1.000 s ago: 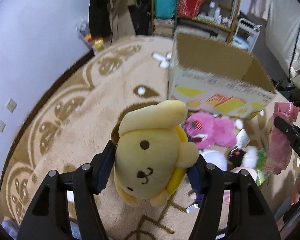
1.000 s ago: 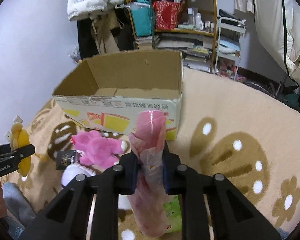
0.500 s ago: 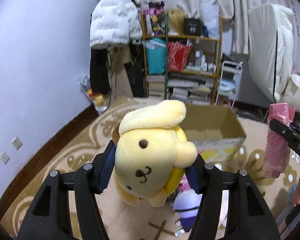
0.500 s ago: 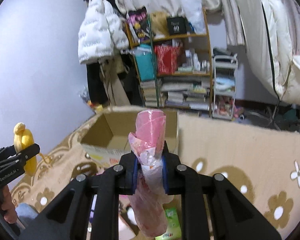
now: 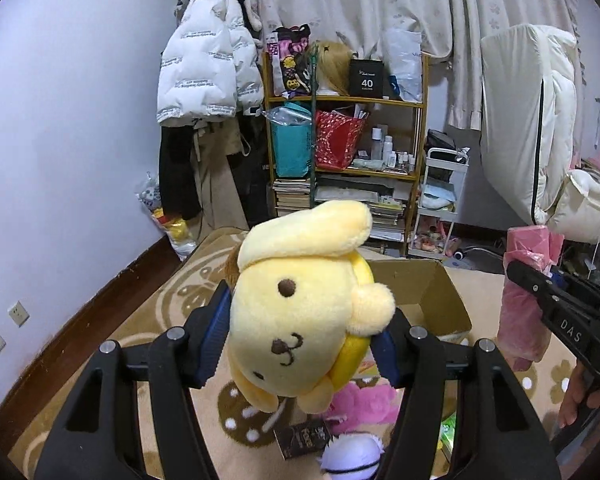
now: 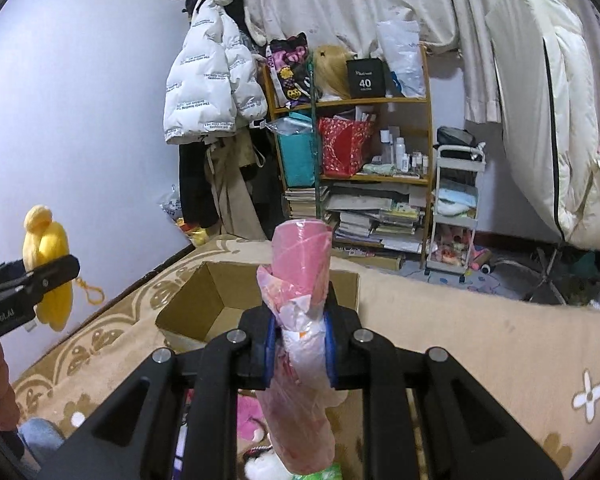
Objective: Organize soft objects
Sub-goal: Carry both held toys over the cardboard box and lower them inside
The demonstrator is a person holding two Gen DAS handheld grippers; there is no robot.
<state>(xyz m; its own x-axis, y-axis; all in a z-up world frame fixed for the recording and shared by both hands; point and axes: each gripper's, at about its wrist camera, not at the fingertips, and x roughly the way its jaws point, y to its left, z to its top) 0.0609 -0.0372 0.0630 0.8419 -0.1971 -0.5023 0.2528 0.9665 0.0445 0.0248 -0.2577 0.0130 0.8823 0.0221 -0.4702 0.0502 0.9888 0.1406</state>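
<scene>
My left gripper [image 5: 300,336] is shut on a yellow dog plush [image 5: 300,312] and holds it high above the rug; the plush also shows at the left of the right wrist view [image 6: 50,268]. My right gripper [image 6: 300,340] is shut on a pink plastic-wrapped roll [image 6: 300,280], held upright in the air; the roll also shows in the left wrist view [image 5: 526,292]. An open cardboard box [image 6: 204,312] sits on the rug below and ahead of both; it also shows in the left wrist view [image 5: 432,292].
A pink plush [image 5: 360,404], a white and purple plush [image 5: 352,456] and a dark packet [image 5: 304,438] lie on the beige rug [image 6: 480,340]. A cluttered shelf [image 5: 348,152], a white cart [image 5: 440,204] and hanging coats [image 5: 204,72] stand along the far wall.
Both grippers have risen with their loads. The views have tilted up from the rug to the far wall, and the box now sits lower and smaller.
</scene>
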